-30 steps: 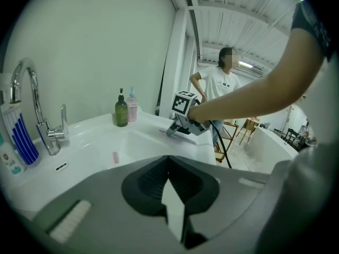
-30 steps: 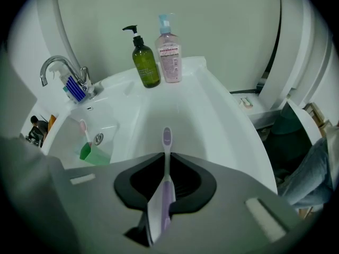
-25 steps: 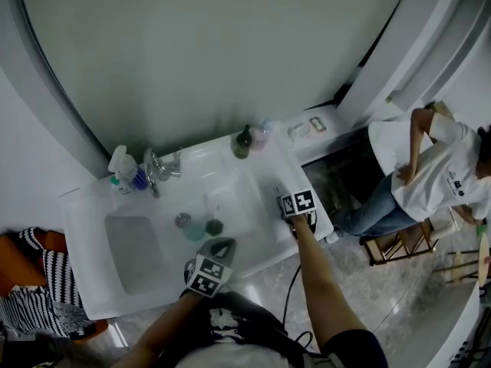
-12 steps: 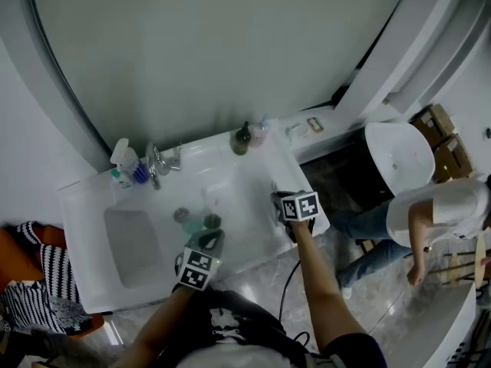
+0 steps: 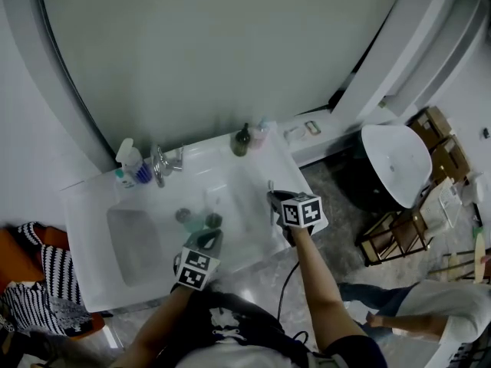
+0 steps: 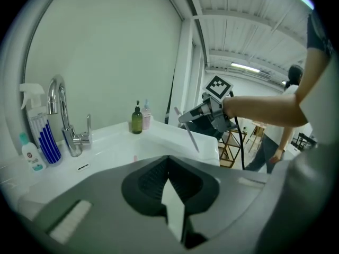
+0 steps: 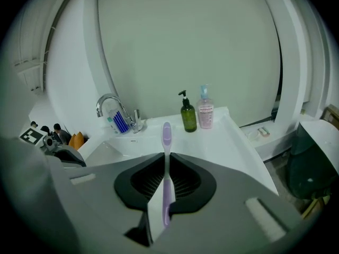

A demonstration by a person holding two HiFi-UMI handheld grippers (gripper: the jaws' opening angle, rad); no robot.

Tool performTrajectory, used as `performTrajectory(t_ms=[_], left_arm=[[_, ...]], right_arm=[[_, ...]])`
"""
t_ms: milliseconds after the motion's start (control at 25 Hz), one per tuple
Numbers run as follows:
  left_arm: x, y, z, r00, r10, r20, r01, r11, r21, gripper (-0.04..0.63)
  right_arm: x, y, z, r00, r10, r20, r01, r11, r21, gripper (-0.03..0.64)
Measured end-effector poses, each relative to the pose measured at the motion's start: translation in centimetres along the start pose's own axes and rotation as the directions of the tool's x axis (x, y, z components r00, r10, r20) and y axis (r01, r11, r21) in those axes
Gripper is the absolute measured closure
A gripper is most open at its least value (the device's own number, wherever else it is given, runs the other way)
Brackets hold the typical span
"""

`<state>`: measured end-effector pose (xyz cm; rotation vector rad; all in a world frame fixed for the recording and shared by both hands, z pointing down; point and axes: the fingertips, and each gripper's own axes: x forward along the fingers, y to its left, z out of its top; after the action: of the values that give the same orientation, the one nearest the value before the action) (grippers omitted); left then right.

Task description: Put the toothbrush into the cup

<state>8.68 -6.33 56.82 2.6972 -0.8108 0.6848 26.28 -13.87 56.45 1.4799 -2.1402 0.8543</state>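
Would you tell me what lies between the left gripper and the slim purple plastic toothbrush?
Only bare white counter lies between the left gripper and the purple toothbrush; the head view shows it.

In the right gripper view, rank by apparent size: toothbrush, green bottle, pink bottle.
Largest: toothbrush, though nearness to the camera inflates it.
Then green bottle and pink bottle, alike; not ranked.

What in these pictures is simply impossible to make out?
- Which is the cup: in the head view the small things beside the basin are too small to tell apart; in both gripper views each gripper's own body blocks that spot.
- The toothbrush: its lower end is hidden between the fingers of the right gripper.
- Print on the green bottle and pink bottle: too small, right gripper view.
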Motion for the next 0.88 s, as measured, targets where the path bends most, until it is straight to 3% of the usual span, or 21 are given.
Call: performTrajectory(t_ms=[440, 880], left_arm=[[-2.7, 1.8, 0.4, 0.999, 0.02, 0.034, -0.019, 0.999, -0.032, 0.595], [-5.1, 5.0, 0.2, 0.996, 0.067, 0.061, -0.064, 0.996, -0.055, 0.595]], right_arm=[[-2.8, 6.6, 3.6, 0.986, 0.071, 0.154, -0.065, 0.997, -0.041, 0.584], [-3.8, 13.3, 7.6, 0.957, 0.169, 0.237, -0.145, 0.983, -0.114, 0.585]])
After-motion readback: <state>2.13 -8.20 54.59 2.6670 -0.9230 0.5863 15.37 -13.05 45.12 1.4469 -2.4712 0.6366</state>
